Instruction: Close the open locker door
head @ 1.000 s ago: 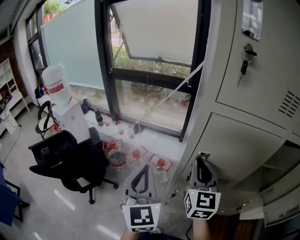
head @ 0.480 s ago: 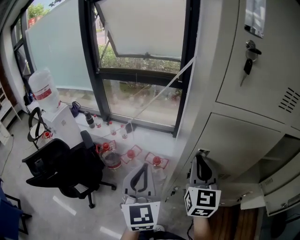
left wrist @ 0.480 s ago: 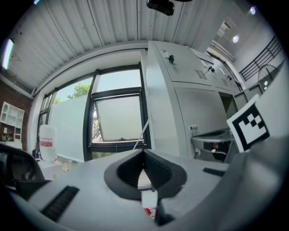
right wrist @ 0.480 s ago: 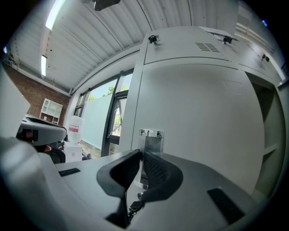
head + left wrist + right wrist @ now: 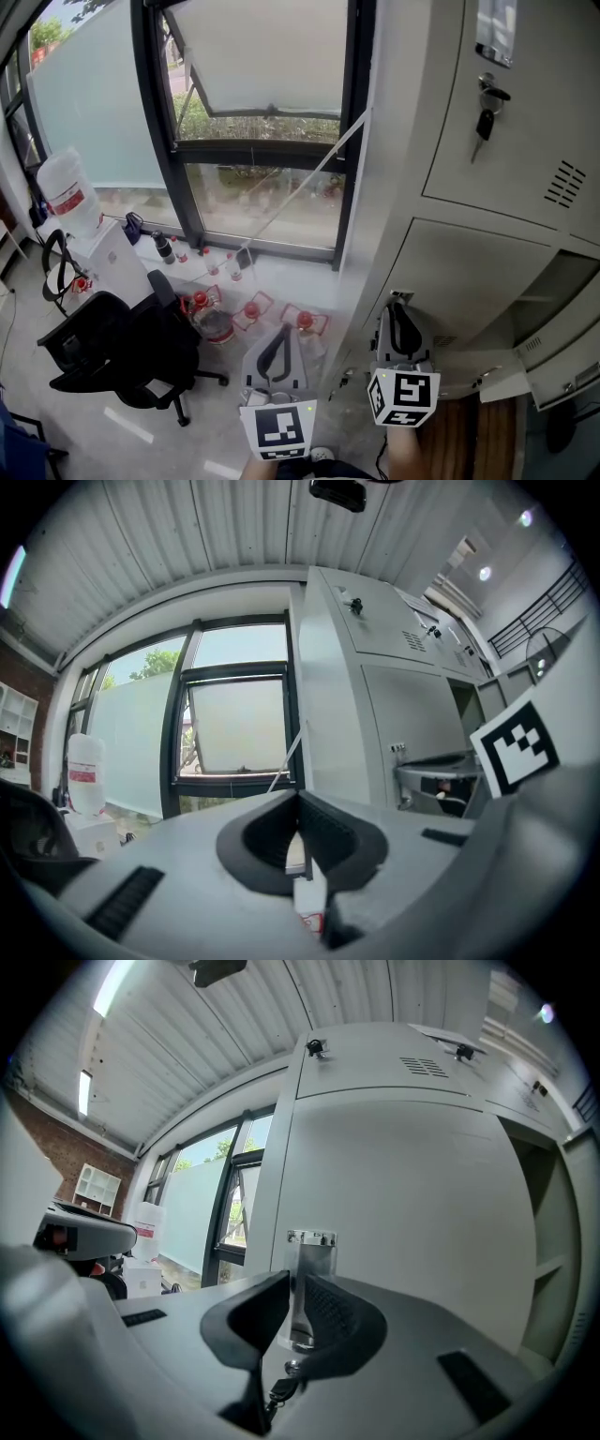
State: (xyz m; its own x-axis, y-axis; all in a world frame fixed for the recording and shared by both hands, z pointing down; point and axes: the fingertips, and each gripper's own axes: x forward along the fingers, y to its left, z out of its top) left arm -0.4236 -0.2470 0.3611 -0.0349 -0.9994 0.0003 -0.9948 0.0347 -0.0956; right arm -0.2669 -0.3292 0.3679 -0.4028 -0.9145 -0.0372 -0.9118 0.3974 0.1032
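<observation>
Right gripper view alone shows the right hand-held gripper [image 5: 296, 1277] pinching the handle [image 5: 311, 1247].

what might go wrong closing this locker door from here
The right gripper pinches only the thin metal handle at the free edge of the open locker door; it may slip off as the door swings. What looks like a key hangs just under the jaws and could snag or get caught when the door shuts.
</observation>
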